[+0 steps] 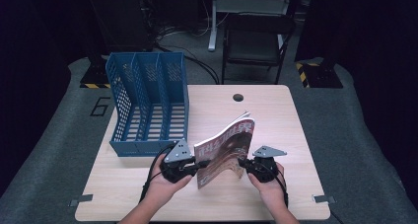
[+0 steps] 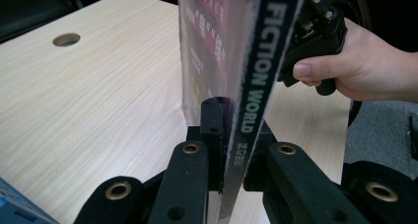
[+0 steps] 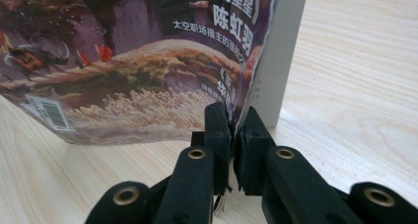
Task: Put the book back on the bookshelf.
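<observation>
A magazine [image 1: 226,150] stands upright and slightly bowed on the wooden table [image 1: 281,120], between my two grippers. My left gripper [image 1: 201,163] is shut on the lower end of its black spine [image 2: 256,71], which is printed with white letters. The jaws stand on either side of that spine in the left gripper view [image 2: 231,120]. My right gripper [image 1: 241,162] is at the opposite edge. There its jaws [image 3: 235,118] sit close around the bottom corner of the picture cover [image 3: 123,61]. The grey page edges [image 3: 281,61] rise just behind the right-hand jaw.
A blue three-slot file holder [image 1: 148,105] stands at the table's left rear, its open side toward me. A cable hole [image 1: 238,97] is at the table's far edge. A dark chair [image 1: 256,41] stands on the floor beyond.
</observation>
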{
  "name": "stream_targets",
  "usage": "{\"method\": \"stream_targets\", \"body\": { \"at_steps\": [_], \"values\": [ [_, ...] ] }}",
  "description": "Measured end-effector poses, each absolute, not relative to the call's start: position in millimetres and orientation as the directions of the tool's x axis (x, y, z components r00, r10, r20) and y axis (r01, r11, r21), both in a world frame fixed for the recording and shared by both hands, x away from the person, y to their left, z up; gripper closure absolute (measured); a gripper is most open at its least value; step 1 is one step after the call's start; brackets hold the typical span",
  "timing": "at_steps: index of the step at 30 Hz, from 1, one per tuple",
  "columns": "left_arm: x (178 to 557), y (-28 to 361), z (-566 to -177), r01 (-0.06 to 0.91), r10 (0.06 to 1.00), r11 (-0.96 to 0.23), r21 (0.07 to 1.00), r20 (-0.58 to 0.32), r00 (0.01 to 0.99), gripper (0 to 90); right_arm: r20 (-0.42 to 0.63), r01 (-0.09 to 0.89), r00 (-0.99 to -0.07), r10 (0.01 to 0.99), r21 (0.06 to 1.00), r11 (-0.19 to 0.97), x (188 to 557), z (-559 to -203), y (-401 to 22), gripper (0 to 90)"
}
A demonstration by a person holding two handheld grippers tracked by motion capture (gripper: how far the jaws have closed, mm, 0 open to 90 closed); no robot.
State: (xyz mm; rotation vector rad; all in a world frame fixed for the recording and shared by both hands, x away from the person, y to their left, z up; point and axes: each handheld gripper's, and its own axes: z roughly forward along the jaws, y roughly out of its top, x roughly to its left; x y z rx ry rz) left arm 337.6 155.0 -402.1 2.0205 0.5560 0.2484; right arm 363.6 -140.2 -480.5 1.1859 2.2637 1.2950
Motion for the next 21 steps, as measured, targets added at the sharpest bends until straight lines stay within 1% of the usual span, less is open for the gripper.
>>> {"method": "stream_targets", "body": {
  "at_steps": [5,9,10,11,12,15,21],
  "values": [
    [338.2,157.4,-402.3,0.299,0.497,-0.406,0.863,-0.065,0.865,83.0,0.158,0.515,-0.633,0.758,0.817,0.26,362.4,-480.9,-142.6,82.5],
    [338.8,158.2,-400.8,0.308,0.49,-0.412,0.858,-0.076,0.868,82.4,0.16,0.515,-0.631,0.759,0.818,0.255,361.5,-480.7,-142.8,81.0],
    [339.4,158.3,-400.0,0.299,0.488,-0.414,0.86,-0.068,0.87,81.0,0.171,0.518,-0.634,0.754,0.818,0.25,361.5,-480.7,-143.4,79.4],
    [339.0,158.2,-398.6,0.309,0.488,-0.409,0.859,-0.081,0.869,80.4,0.166,0.517,-0.632,0.757,0.818,0.252,362.0,-481.0,-144.2,79.0],
    [339.8,159.0,-396.4,0.304,0.484,-0.412,0.859,-0.076,0.872,80.4,0.166,0.517,-0.632,0.757,0.818,0.252,362.0,-481.0,-144.2,79.0],
    [340.1,158.2,-388.3,0.319,0.492,-0.382,0.867,-0.102,0.864,78.0,0.172,0.516,-0.635,0.753,0.82,0.248,361.8,-481.9,-145.8,77.8],
    [341.0,156.6,-371.7,0.329,0.508,-0.407,0.852,-0.088,0.857,75.2,0.171,0.51,-0.637,0.752,0.825,0.244,361.3,-482.1,-146.4,76.6]
  ]
}}
